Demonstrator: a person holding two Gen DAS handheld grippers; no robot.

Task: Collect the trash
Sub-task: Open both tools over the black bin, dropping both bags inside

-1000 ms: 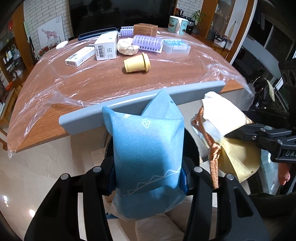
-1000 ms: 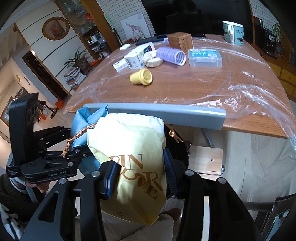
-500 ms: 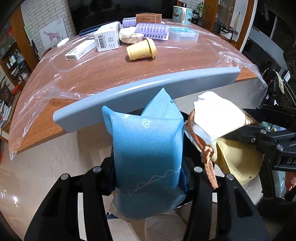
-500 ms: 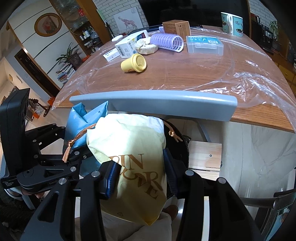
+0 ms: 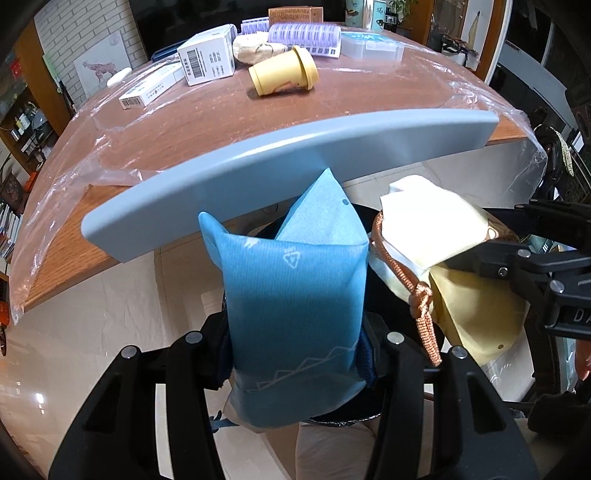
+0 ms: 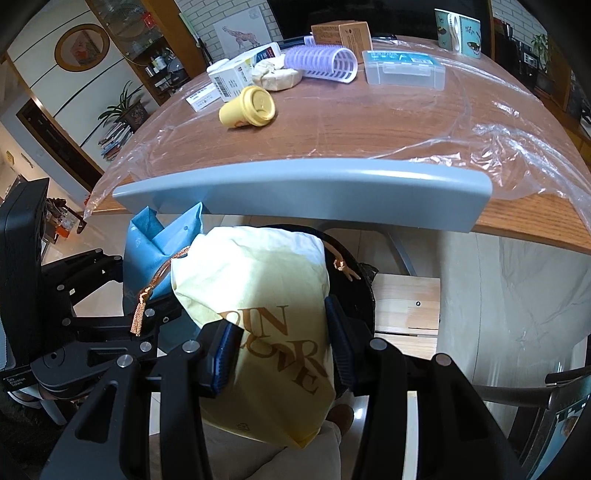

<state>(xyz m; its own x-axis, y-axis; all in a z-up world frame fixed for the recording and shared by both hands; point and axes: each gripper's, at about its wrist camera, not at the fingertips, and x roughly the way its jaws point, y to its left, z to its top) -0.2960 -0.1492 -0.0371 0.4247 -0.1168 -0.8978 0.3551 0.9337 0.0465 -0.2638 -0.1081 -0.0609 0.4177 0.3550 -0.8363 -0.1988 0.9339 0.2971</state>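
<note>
My left gripper [image 5: 295, 347] is shut on a blue paper bag [image 5: 291, 295], which stands upright between its pads. Just to its right, my right gripper [image 6: 280, 347] is shut on a pale yellow paper bag [image 6: 258, 284] with brown lettering and a brown rope handle [image 5: 421, 302]. Both bags hang just below a grey chair back rail [image 5: 295, 155], over a black-lined bin [image 6: 354, 288] that the bags mostly hide. A yellow lidded cup [image 5: 282, 72] lies on its side on the table beyond.
The wooden table [image 6: 369, 125] is covered in clear plastic film. At its far side are white boxes [image 5: 207, 62], a purple roller [image 6: 325, 64], a clear plastic case [image 6: 404, 70] and a brown box [image 6: 340, 35]. A wooden stool [image 6: 406, 306] stands under the table.
Both grippers have sunk with their bags still gripped. The chair rail and table now sit higher and closer in both views.
</note>
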